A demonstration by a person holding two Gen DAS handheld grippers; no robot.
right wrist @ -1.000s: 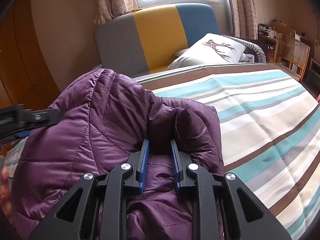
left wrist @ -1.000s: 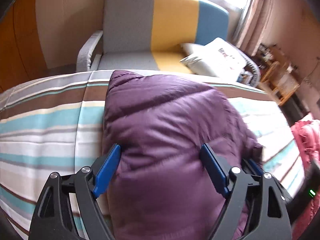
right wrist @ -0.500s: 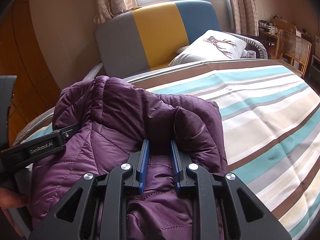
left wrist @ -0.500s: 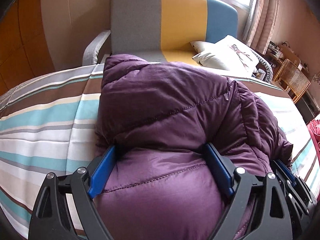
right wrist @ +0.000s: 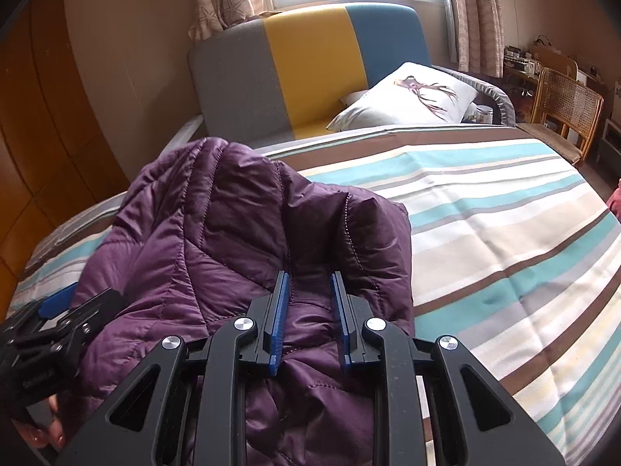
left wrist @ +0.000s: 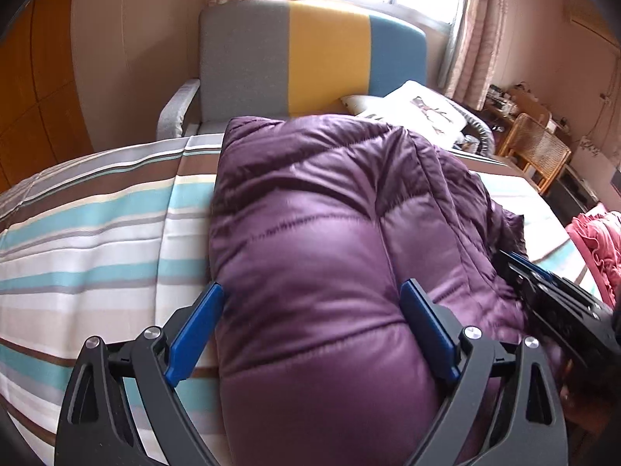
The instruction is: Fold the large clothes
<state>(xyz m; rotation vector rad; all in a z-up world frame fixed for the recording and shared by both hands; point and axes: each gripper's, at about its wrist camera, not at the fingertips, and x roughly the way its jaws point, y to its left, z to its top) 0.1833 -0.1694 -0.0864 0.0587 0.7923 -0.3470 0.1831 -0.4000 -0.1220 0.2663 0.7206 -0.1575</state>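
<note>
A purple puffer jacket (left wrist: pixel 310 213) lies bunched on the striped bed (left wrist: pixel 97 240). My left gripper (left wrist: pixel 310 287) straddles a thick padded fold at the jacket's near left end. Its jaws are opening; the fold bulges between the blue pads, and the left pad stands mostly clear of it. The same gripper appears at the lower left of the right wrist view (right wrist: pixel 58 318), with a hand under it. My right gripper (right wrist: pixel 309 273) is shut on a narrow ridge of the jacket (right wrist: pixel 217 240) near its right end. It shows in the left wrist view (left wrist: pixel 543 291) beside the jacket.
A grey, yellow and blue sofa (right wrist: pixel 310 70) with a white pillow (right wrist: pixel 411 93) stands past the bed's far edge. A rattan chair (right wrist: pixel 562 105) is at the far right, a wooden wardrobe (right wrist: pixel 39 116) at the left. Pink clothing (left wrist: pixel 597 240) lies right of the jacket.
The left gripper's jaws have spread wider around the jacket fold, and it has sunk toward the lower left of the right wrist view. The right gripper has stayed shut in place.
</note>
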